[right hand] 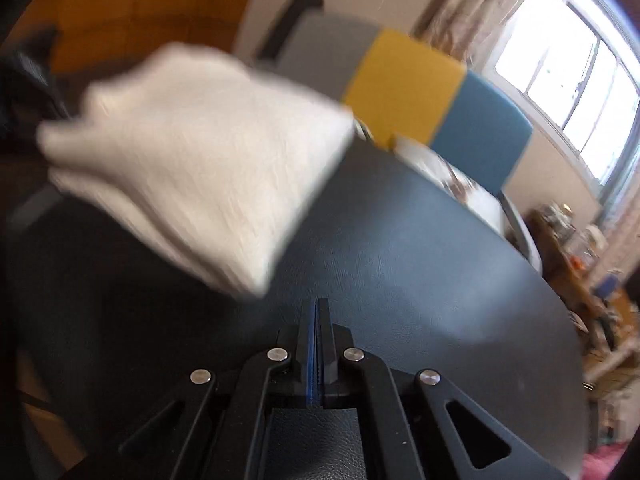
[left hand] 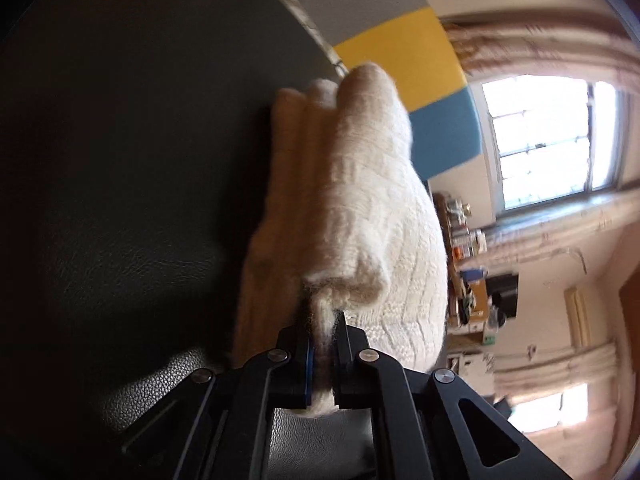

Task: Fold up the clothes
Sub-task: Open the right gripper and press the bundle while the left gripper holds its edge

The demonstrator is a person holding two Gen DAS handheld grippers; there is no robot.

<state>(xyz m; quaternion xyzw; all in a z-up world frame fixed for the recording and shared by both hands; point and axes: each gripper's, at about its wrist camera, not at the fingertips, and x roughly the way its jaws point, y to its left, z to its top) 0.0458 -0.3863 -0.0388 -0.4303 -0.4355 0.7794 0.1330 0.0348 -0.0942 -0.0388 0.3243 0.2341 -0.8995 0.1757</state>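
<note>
The cream knitted garment (left hand: 352, 216), bunched in layers above the dark table (left hand: 120, 160), is pinched by the left gripper (left hand: 323, 356), its length running toward twelve o'clock, while the right gripper (right hand: 318, 344), pressed together empty, has it at ten o'clock.

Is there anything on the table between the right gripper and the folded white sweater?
Nothing visible. The right gripper, jaws shut and empty, faces bare dark table, with the folded white sweater ahead and to the left. The left gripper already pinches the sweater's edge.
</note>
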